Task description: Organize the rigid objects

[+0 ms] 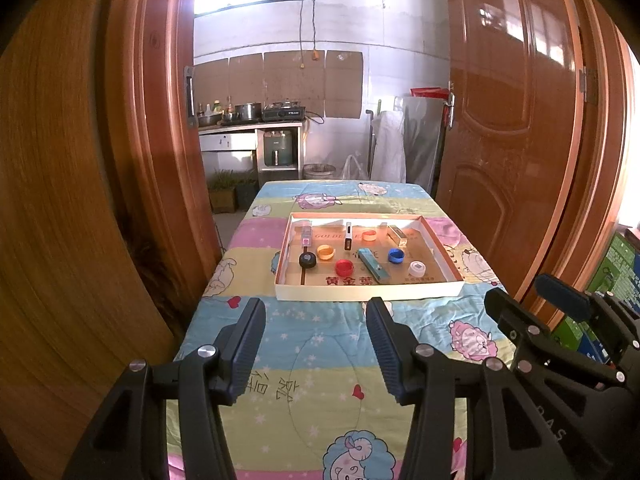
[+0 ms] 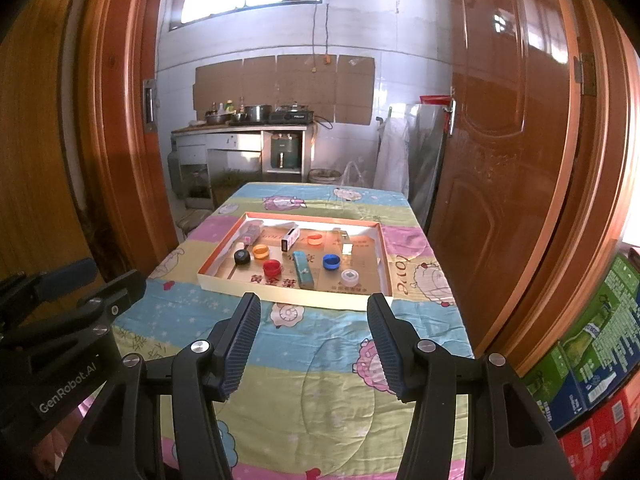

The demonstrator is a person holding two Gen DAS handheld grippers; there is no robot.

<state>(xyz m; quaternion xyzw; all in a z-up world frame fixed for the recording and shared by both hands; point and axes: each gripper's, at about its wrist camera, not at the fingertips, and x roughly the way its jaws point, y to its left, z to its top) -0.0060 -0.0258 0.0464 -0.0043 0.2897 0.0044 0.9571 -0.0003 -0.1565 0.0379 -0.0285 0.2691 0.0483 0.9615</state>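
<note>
A shallow cardboard tray [image 1: 368, 292] [image 2: 288, 294] lies on the quilt-covered table. Inside it are bottle caps: black [image 1: 307, 259], orange [image 1: 325, 252], red [image 1: 344, 267], blue [image 1: 396, 256], clear [image 1: 417, 268] and a second orange one [image 1: 369, 235] at the back. A teal box [image 1: 372, 266] [image 2: 303, 269], a dark slim box [image 1: 348, 237], a pink-topped box [image 1: 306, 234] and a gold box [image 1: 398, 235] also lie in it. My left gripper [image 1: 316, 304] and right gripper [image 2: 314, 300] hover open over the near table, short of the tray, nothing between the fingers.
The table [image 1: 332, 360] carries a cartoon-sheep quilt. Wooden door panels [image 1: 516, 140] stand on both sides. Behind is a kitchen counter [image 1: 248, 124] with pots. Stacked cartons [image 2: 592, 360] sit at the right. The right gripper's body [image 1: 560, 340] shows beside my left one.
</note>
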